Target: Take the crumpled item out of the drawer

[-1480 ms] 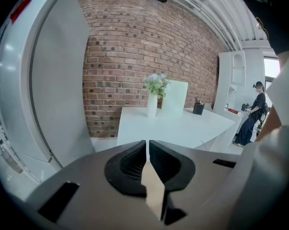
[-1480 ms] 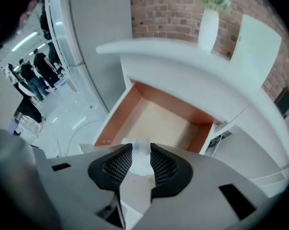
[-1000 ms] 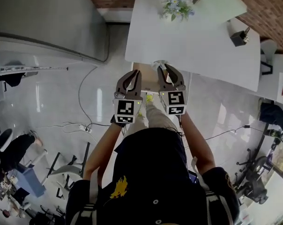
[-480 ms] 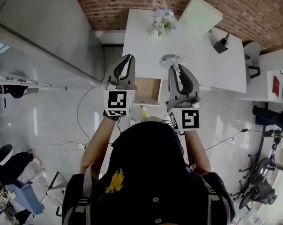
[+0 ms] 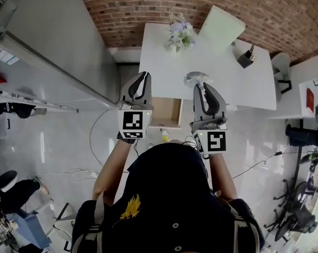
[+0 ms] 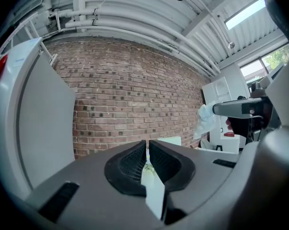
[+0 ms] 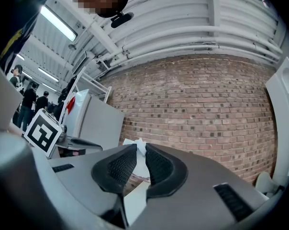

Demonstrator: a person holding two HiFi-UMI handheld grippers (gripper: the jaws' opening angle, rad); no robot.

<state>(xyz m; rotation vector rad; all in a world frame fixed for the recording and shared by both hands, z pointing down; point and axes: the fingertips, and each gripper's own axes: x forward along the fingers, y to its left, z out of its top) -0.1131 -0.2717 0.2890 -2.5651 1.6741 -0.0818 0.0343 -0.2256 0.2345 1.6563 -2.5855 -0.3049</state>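
Right hand-held gripper jaws closing, crumpled item between

The crumpled item, a pale whitish wad (possibly tissue or thin film), hung pinched at the tips of the right claw, its jaws closing on it. The drawer stood pulled open, light wood inside.

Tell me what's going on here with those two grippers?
A person stands at a white table whose wooden drawer is pulled open. The right gripper holds a crumpled white wad between its closing jaws, lifted out of the drawer, over the tabletop. The left gripper is shut and empty, raised beside the drawer.
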